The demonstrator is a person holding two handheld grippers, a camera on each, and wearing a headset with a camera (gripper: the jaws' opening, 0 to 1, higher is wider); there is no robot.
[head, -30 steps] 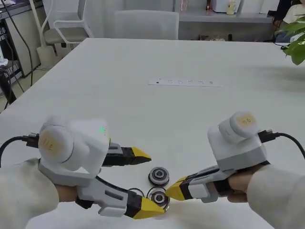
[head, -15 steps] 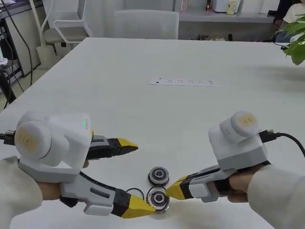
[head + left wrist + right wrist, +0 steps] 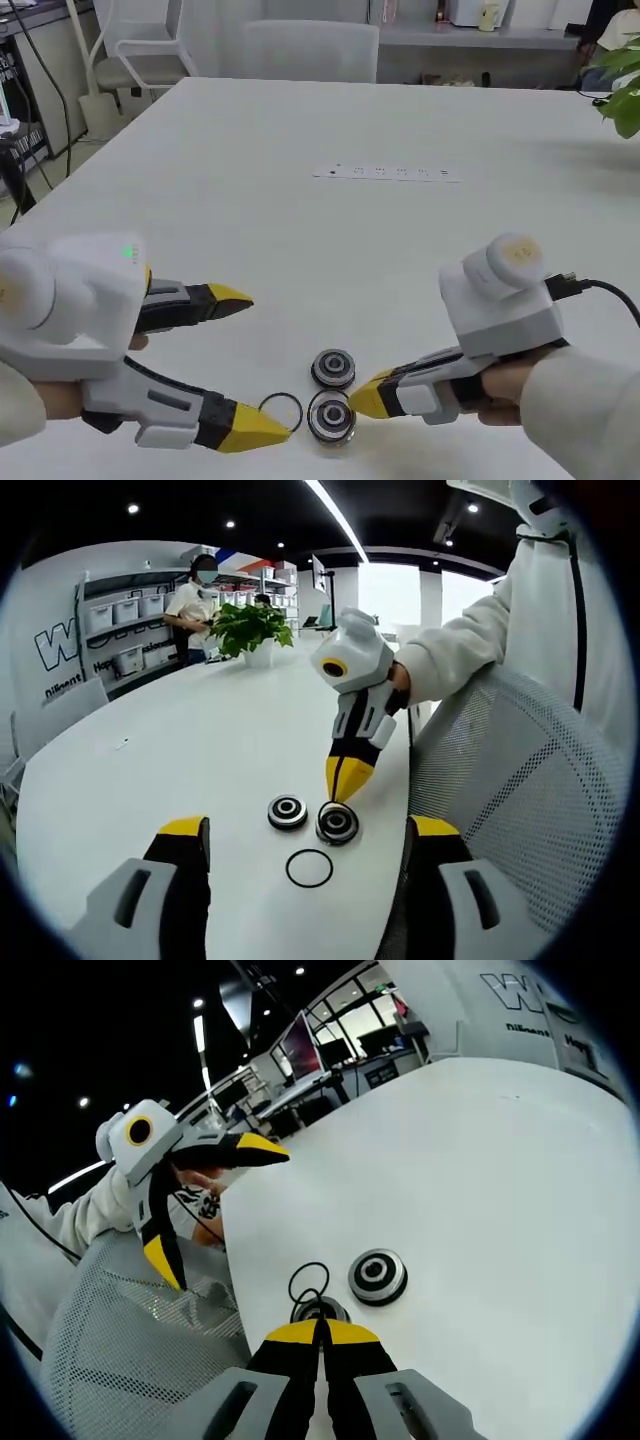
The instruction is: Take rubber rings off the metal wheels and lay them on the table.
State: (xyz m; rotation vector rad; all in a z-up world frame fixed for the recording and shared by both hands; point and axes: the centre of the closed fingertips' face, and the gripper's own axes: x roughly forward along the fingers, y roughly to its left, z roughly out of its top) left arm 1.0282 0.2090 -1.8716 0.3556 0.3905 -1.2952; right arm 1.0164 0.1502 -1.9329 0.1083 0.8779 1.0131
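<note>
I read the left gripper (image 3: 245, 362) as spread wide and holding nothing. Its lower yellow tip sits just beside the loose rubber ring (image 3: 281, 397), which lies flat on the white table (image 3: 300, 230). Immediately right of the ring lies the near metal wheel (image 3: 331, 416). I read the right gripper (image 3: 365, 395) as pressed closed with nothing between the jaws, its tip touching that wheel's rim. The far metal wheel (image 3: 333, 367) lies just beyond; I cannot tell whether the two wheels touch. Farther out, a power strip (image 3: 388, 172) lies mid-table. A chair (image 3: 308, 50) stands at the far edge.
</note>
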